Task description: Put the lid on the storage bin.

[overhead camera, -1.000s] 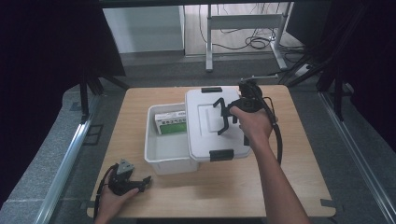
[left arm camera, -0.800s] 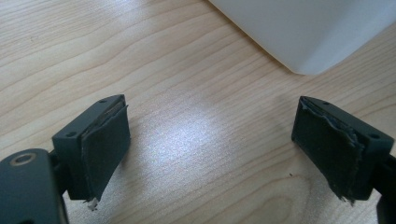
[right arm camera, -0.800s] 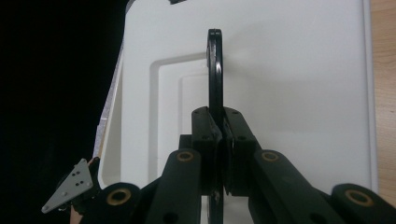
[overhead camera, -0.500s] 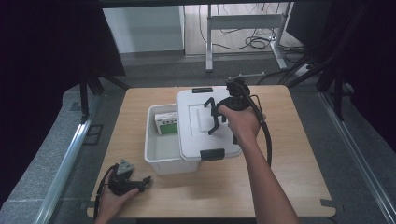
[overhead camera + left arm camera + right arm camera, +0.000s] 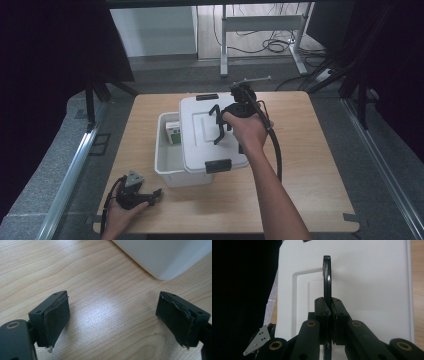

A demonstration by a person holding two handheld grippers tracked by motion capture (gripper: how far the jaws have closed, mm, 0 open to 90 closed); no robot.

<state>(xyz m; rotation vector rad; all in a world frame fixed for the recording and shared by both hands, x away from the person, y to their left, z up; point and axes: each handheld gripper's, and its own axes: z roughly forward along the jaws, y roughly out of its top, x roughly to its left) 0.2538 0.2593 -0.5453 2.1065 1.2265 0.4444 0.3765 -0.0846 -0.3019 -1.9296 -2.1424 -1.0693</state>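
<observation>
A dark room surrounds the scene, with black curtains at both sides, a grey floor, and a pale desk frame (image 5: 260, 30) with loose cables (image 5: 272, 46) on the floor behind. In the middle stands a light wooden table (image 5: 320, 165), its top bare around the work. On it sits a white plastic box (image 5: 167, 167); its white lid (image 5: 200, 132) lies across the box's right part, leaving the left part uncovered, where a green-and-white carton (image 5: 174, 134) stands inside. The right gripper (image 5: 329, 315) is clenched on the lid's black handle (image 5: 327, 277). The left gripper (image 5: 112, 317) rests near the table's front left corner, jaws released and wide apart, just beside the box
</observation>
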